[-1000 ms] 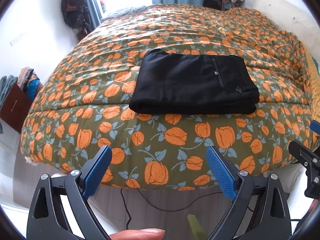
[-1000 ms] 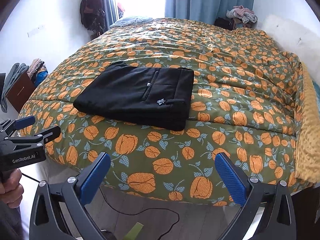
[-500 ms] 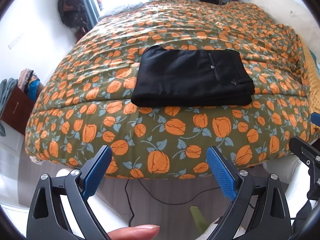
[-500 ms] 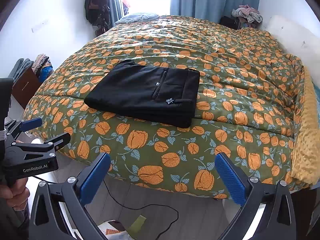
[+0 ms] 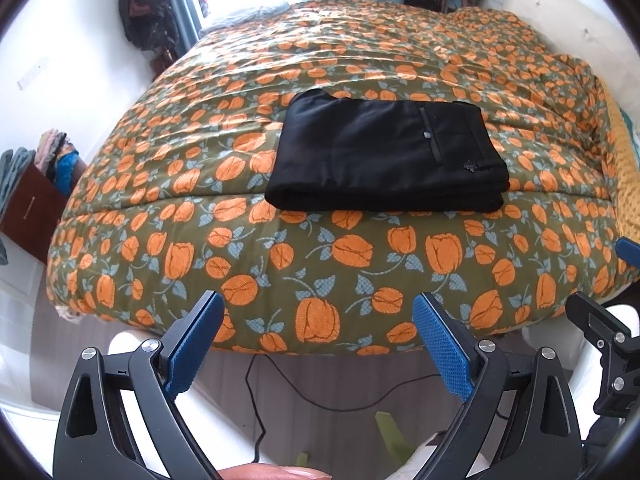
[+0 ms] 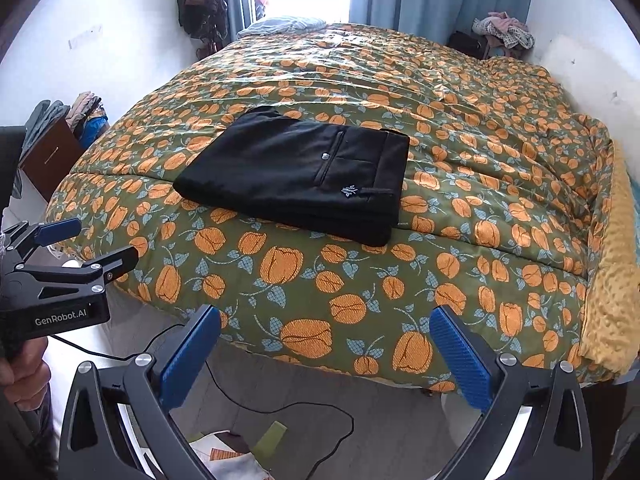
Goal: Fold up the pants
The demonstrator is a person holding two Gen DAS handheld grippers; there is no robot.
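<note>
Folded black pants [image 6: 296,172] on floral bedspread [image 6: 460,152]

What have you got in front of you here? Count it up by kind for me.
Folded black pants: 1
Tulip-print quilts: 1
Yellow blankets: 1
Hand-held grippers: 2, left hand-held gripper and right hand-held gripper, both open
Black floor cables: 1
Total: 6

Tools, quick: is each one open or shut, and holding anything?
Left tool: open, holding nothing, away from the folded pants.
Right tool: open, holding nothing.
</note>
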